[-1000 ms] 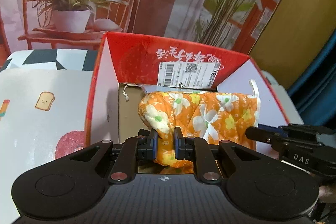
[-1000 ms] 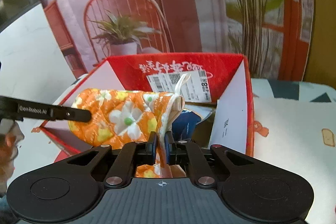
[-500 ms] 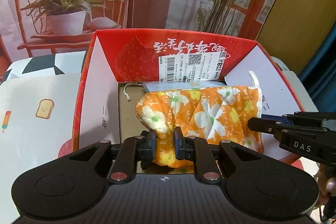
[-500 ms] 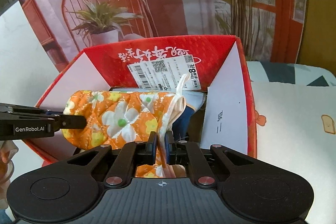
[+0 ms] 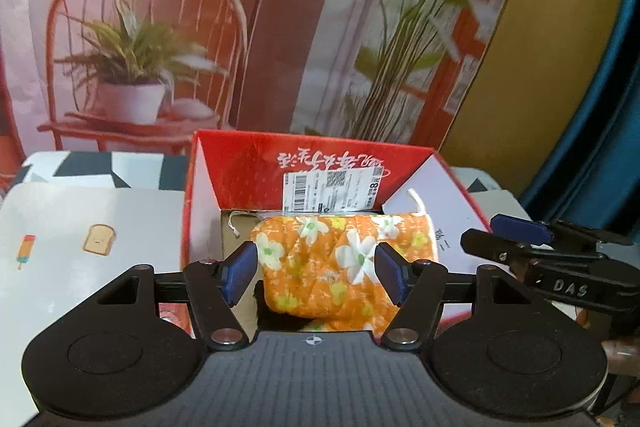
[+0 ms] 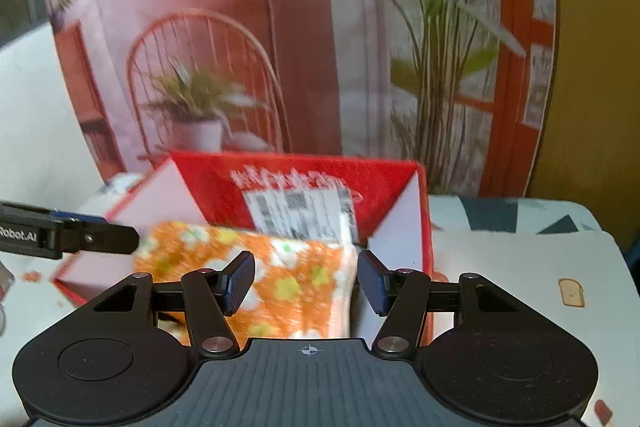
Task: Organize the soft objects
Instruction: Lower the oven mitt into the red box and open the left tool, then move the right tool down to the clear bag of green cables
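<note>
Now the orange mitt (image 5: pixel 332 263) (quilted, with white and yellow flowers) lies inside the red box (image 5: pixel 248 163), along its length, with its white loop (image 5: pixel 418 201) toward the right wall. Both grippers have just been opening. The left gripper (image 5: pixel 316 273) has its jaws wide apart on either side of the mitt, and the blue pads (image 5: pixel 238 273) do not press it. The right gripper (image 6: pixel 306 283) also stands with jaws apart over the mitt's cuff end, not pinching it; that view is blurred. A white label (image 5: pixel 332 191) is stuck on the box's far wall. The box stands on a mat (image 5: pixel 80 227) printed with a toast picture.
</note>
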Available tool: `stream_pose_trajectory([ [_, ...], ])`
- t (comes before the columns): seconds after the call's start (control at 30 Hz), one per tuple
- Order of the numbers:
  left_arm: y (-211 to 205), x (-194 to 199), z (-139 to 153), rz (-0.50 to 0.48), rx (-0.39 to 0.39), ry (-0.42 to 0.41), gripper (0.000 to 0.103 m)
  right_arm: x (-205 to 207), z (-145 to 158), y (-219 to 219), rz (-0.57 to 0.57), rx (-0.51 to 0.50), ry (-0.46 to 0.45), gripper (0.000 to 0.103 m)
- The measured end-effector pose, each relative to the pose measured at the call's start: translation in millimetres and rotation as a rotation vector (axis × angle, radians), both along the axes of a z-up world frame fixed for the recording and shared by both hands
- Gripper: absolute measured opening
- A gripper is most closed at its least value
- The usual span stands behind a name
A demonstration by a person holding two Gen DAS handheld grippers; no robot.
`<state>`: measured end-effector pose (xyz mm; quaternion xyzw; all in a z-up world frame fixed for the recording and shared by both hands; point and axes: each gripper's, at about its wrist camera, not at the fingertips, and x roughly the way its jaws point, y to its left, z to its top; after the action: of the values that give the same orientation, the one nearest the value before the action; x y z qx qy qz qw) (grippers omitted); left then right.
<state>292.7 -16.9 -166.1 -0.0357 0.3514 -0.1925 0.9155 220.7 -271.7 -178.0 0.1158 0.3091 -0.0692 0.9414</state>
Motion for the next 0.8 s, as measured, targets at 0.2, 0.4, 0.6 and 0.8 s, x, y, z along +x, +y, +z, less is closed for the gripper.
stream_pose_trajectory([
  [0.2,15.8,-44.1,-5.5,0.031,0.009,-0.041,0.067,-36.1,10.2,27.5,0.044,0.032,-0.073,0.054],
  [0.4,32.0,-65.5,-25.3,0.093,0.005,-0.011,0.066,-61.8,-6.8,57.4,0.105,0.036,-0.036,0.054],
  [0.6,43.9,-81.1,-49.8,0.157,-0.012,0.052,0.065,-73.9,-37.7,73.3,0.126,0.035,0.051,0.054],
  [0.8,54.2,-99.0,-74.1,0.205,-0.01,0.095,0.065,-84.5,-66.3,83.1,0.147,0.023,0.126,0.054],
])
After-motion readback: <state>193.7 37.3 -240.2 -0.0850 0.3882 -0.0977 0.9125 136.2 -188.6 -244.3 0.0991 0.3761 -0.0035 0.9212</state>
